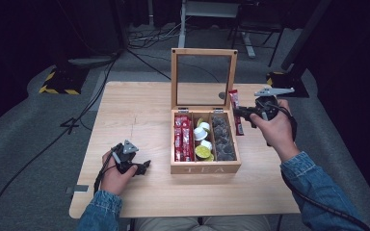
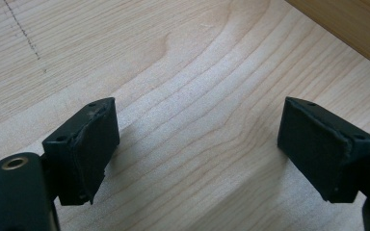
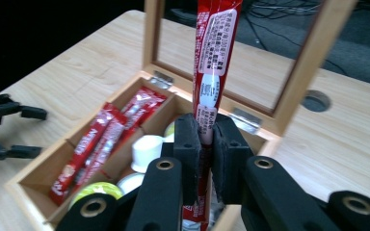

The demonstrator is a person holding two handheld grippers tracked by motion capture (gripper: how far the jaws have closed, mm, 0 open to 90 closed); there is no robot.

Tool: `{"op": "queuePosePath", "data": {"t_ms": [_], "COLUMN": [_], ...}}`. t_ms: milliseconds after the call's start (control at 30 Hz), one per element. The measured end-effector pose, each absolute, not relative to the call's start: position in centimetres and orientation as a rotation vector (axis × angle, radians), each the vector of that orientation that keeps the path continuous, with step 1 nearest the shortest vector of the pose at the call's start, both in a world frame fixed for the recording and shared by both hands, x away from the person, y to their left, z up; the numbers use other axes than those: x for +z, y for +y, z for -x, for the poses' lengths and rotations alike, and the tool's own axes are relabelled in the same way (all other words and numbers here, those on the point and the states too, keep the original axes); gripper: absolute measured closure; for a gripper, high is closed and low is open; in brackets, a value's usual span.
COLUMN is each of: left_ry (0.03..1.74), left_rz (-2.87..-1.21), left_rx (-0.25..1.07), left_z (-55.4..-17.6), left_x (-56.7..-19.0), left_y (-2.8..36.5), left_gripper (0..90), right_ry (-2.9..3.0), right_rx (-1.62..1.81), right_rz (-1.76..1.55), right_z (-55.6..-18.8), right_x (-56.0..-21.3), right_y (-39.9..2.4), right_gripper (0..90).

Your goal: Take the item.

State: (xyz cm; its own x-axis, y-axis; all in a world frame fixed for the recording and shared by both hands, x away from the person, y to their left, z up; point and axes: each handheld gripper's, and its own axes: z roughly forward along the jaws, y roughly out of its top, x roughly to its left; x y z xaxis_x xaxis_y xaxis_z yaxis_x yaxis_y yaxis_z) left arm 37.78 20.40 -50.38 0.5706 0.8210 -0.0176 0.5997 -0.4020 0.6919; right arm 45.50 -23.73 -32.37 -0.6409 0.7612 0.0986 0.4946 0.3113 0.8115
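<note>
Red sachet stick point(image 3: 215, 57) standing upright, being pinched near its lower part by the right claw point(image 3: 205, 144), pads pressing on both sides, hanging over the right edge of the open wooden tea box point(image 1: 205, 168). Inside the box: more red sachets point(image 1: 182, 137) lying in the left compartment, creamer cups point(image 1: 202, 139) in the middle, dark tea bags point(image 1: 223, 137) on the right. Glass lid point(image 1: 204, 77) standing upright behind. Left claw point(image 2: 197, 149) resting wide apart, gripping nothing, on the bench point(image 1: 135, 110) just left of the box.
</note>
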Motion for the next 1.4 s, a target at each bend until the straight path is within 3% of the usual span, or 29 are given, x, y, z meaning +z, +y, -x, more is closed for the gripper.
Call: {"op": "queuePosePath", "data": {"t_ms": [533, 1400], "left_ry": [1.130, 1.128], "left_rz": [-2.142, -2.143], "left_rx": [0.432, 0.434], "left_z": [-37.8, -37.8], "left_x": [-50.4, -50.4], "left_y": [20.4, 20.4], "left_gripper": [15.0, 15.0], "right_ry": [2.197, 2.169], "right_rx": [1.154, 1.010], "right_rz": [-1.216, -1.372], "right_z": [-46.9, -49.2], "right_x": [-34.0, -40.8], "right_y": [-28.9, -34.3], "right_gripper": [82.2, 82.1]}}
